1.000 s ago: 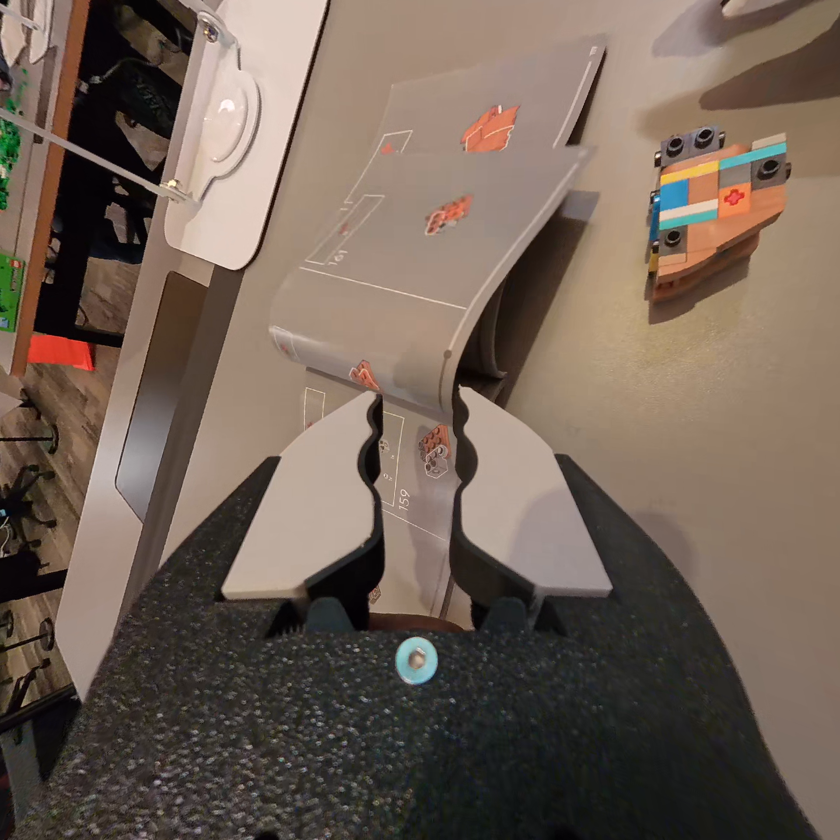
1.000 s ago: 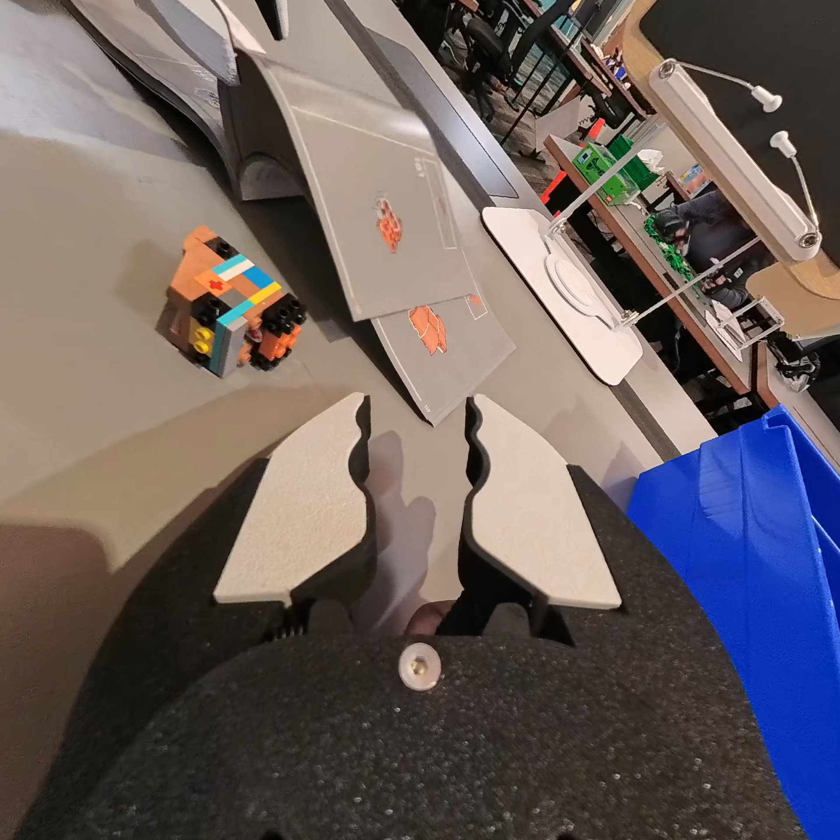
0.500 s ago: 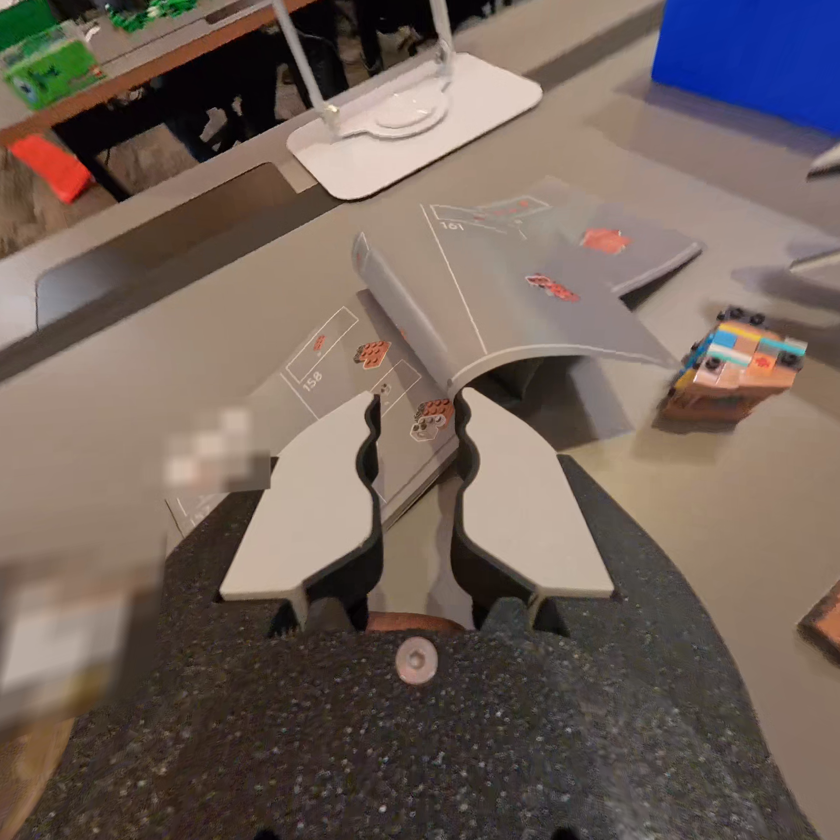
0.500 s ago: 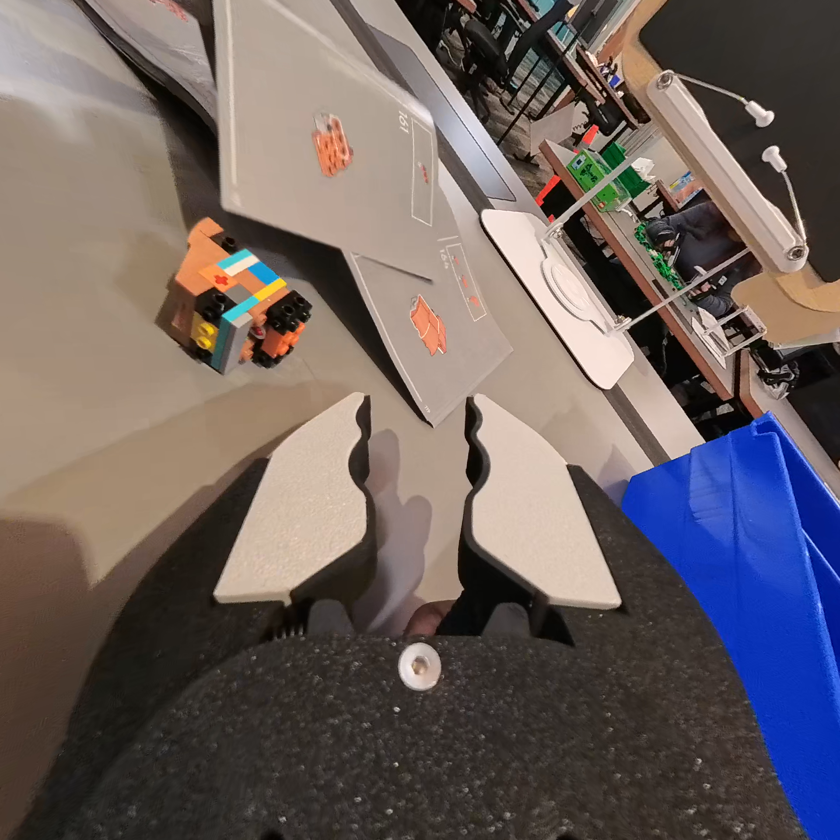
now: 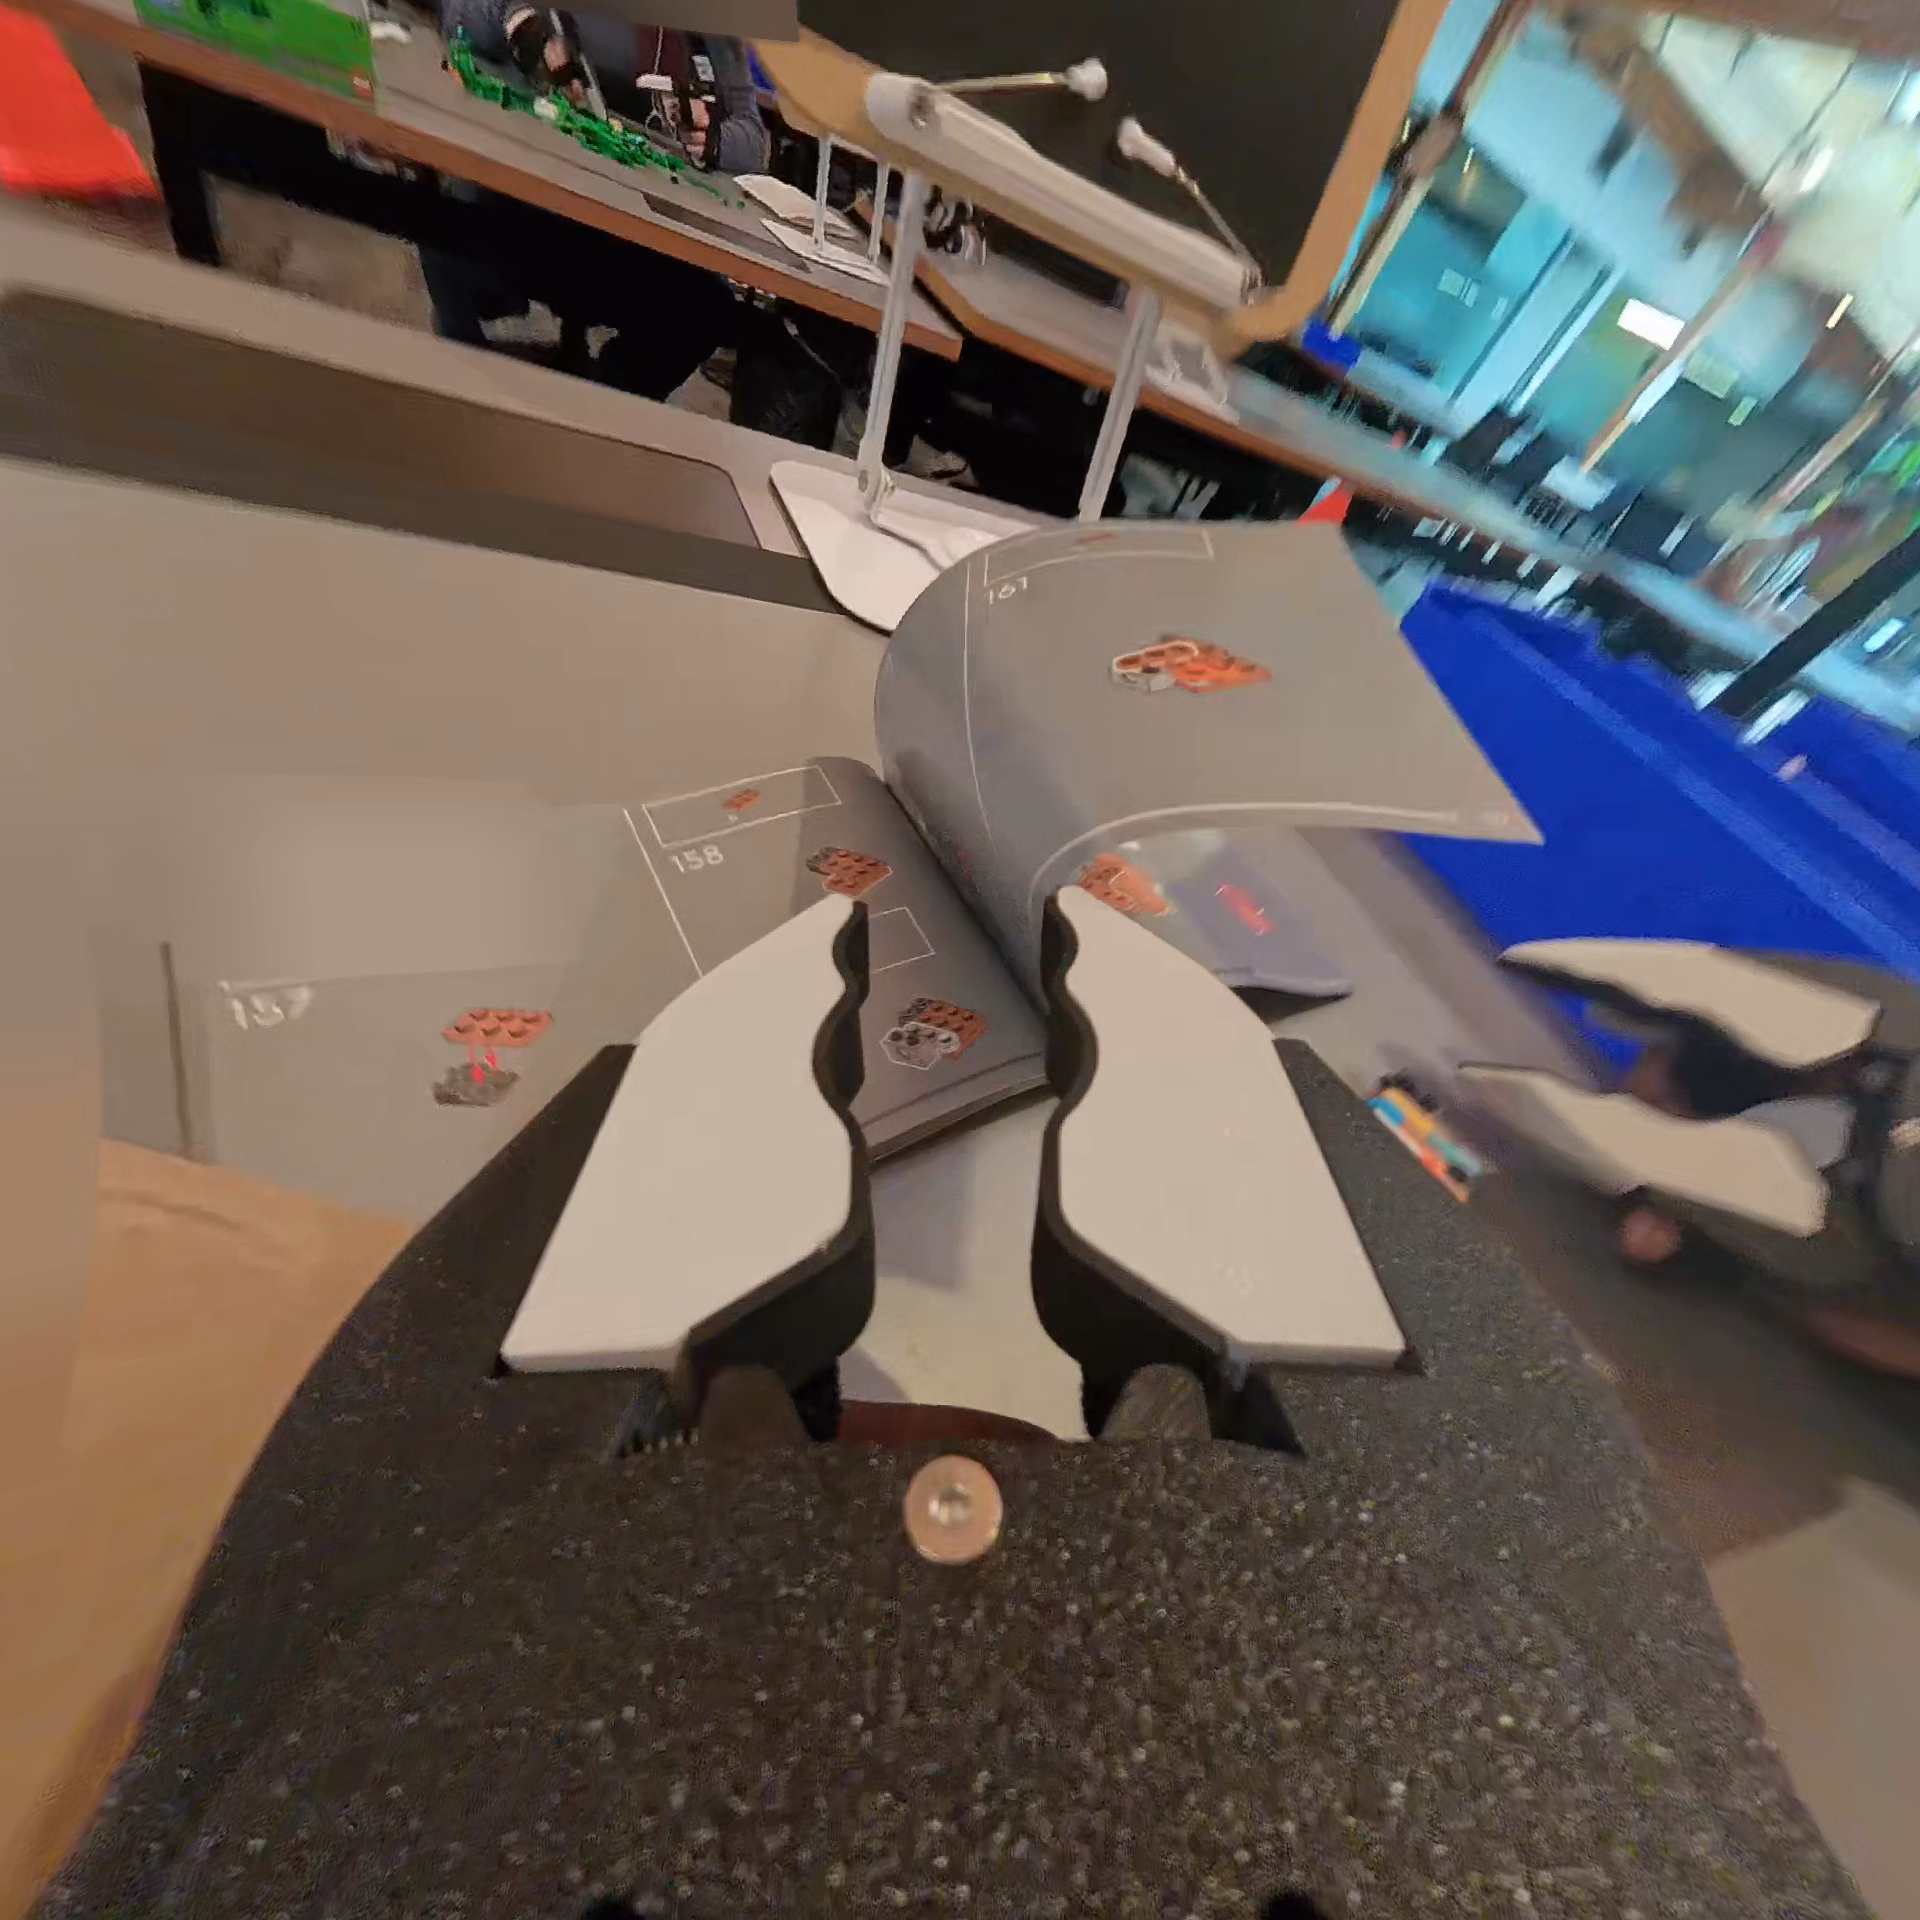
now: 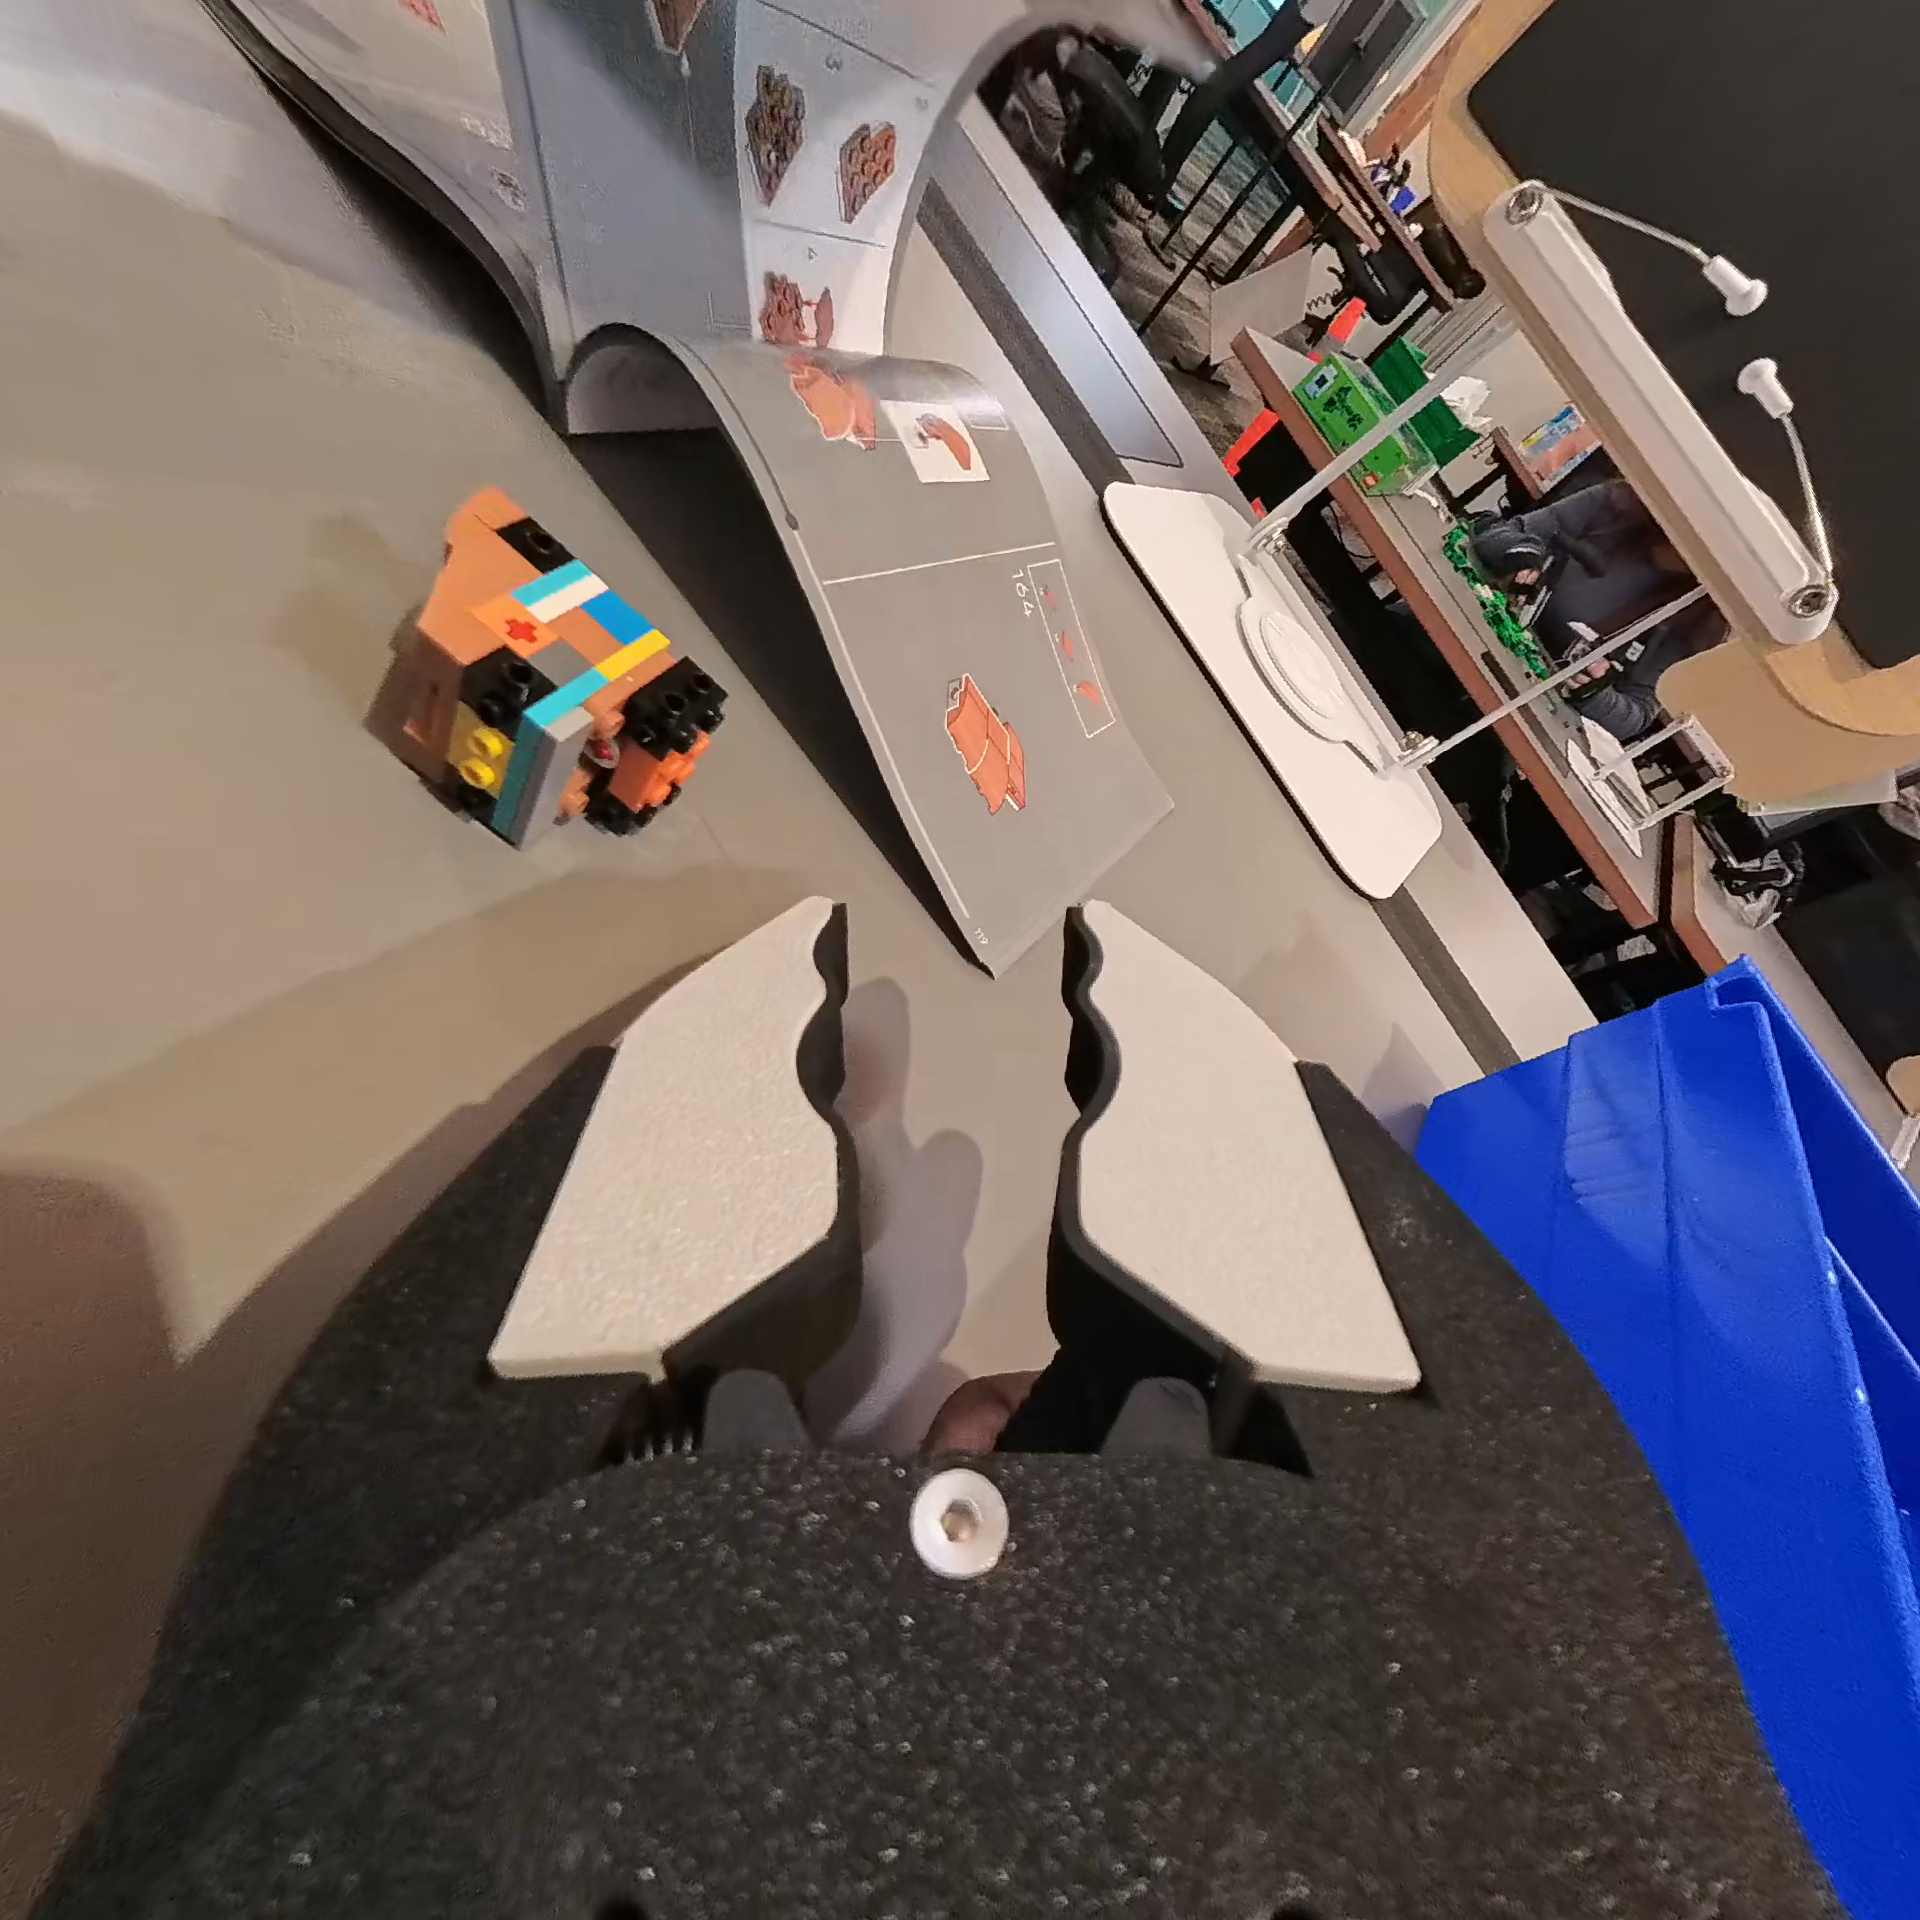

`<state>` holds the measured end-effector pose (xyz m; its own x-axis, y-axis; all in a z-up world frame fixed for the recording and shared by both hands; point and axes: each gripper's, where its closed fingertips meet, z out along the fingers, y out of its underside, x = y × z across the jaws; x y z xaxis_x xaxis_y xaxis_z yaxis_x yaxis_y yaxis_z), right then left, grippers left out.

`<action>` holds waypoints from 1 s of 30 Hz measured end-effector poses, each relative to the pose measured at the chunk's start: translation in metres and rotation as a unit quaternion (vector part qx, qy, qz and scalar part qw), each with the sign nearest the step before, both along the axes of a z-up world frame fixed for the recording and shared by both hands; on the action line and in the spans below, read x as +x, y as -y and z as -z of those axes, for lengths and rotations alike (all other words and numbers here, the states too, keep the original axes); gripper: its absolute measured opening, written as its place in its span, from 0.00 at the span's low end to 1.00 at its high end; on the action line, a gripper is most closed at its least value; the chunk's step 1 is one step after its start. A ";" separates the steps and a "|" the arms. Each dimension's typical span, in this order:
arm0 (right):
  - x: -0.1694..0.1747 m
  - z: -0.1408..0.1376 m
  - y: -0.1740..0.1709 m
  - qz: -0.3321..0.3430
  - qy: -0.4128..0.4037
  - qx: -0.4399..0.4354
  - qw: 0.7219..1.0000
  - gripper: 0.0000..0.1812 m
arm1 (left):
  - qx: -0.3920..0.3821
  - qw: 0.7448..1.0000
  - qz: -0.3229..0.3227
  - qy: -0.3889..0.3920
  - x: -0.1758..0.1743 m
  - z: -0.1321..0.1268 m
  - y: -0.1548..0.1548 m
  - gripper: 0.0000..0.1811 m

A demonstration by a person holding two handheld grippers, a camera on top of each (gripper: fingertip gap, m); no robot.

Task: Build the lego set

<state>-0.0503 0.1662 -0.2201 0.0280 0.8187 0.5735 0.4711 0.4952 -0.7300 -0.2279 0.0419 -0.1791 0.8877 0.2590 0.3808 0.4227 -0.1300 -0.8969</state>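
Hovering with jaws parted and nothing between them, left gripper (image 5: 951,914) now tipped up toward the room, off the top-down angle of a second ago; instruction booklet (image 5: 831,935) just ahead of its tips, one grey page (image 5: 1164,717) arched in mid-air over the spread. Right gripper (image 6: 951,914) likewise open and empty, low over the grey table (image 6: 208,416), hardly shifted across the second. Pages since flipped onward: curled page (image 6: 935,644) ahead of the right fingertips showing a different build step than a moment earlier. Partly built lego model (image 6: 551,665), orange with black studs and teal, yellow and white stripes, forward and to the left of the right gripper, untouched, apart from the booklet. Blue bin (image 6: 1683,1299) close on the right. Judged a pause for consulting the next step; no loose brick in sight, so fetching one probably next.
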 end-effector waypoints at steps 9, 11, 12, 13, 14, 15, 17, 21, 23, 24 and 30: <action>0.000 0.001 0.001 -0.002 0.002 0.007 1.000 0.22 | 0.077 0.991 -0.029 0.105 -0.016 -0.003 0.009 0.11; 0.000 0.001 0.002 -0.003 0.003 0.009 1.000 0.22 | 0.084 0.991 -0.037 0.098 -0.020 -0.006 0.011 0.10; 0.000 0.001 0.002 -0.004 0.004 0.010 1.000 0.22 | 0.085 0.991 -0.040 0.095 -0.022 -0.007 0.013 0.10; 0.000 0.001 0.002 -0.005 0.004 0.011 1.000 0.22 | 0.086 0.991 -0.045 0.092 -0.025 -0.007 0.014 0.10; 0.000 0.001 0.002 -0.006 0.004 0.013 1.000 0.22 | 0.089 0.991 -0.050 0.089 -0.027 -0.008 0.016 0.10; 0.000 0.002 0.003 -0.006 0.005 0.014 1.000 0.22 | 0.092 0.990 -0.056 0.086 -0.030 -0.009 0.017 0.09; 0.000 0.002 0.003 -0.007 0.005 0.017 1.000 0.22 | 0.099 0.990 -0.062 0.077 -0.033 -0.013 0.020 0.08; 0.000 0.002 0.004 -0.008 0.006 0.019 1.000 0.22 | 0.133 0.987 -0.069 0.051 -0.039 -0.029 0.027 0.06; 0.000 0.002 0.004 -0.008 0.006 0.020 1.000 0.22 | 0.145 0.986 -0.073 0.033 -0.042 -0.035 0.031 0.03; 0.000 0.002 0.004 -0.008 0.006 0.020 1.000 0.22 | 0.147 0.986 -0.075 0.025 -0.043 -0.037 0.033 0.02; 0.000 0.003 0.004 -0.009 0.007 0.023 1.000 0.22 | 0.147 0.987 -0.068 0.014 -0.043 -0.037 0.033 0.00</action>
<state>-0.0506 0.1621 -0.2226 0.0047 0.7917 0.6109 0.4721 0.5368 -0.6992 -0.2713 0.0087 -0.1419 0.8404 0.2497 0.4810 0.4436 0.1928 -0.8752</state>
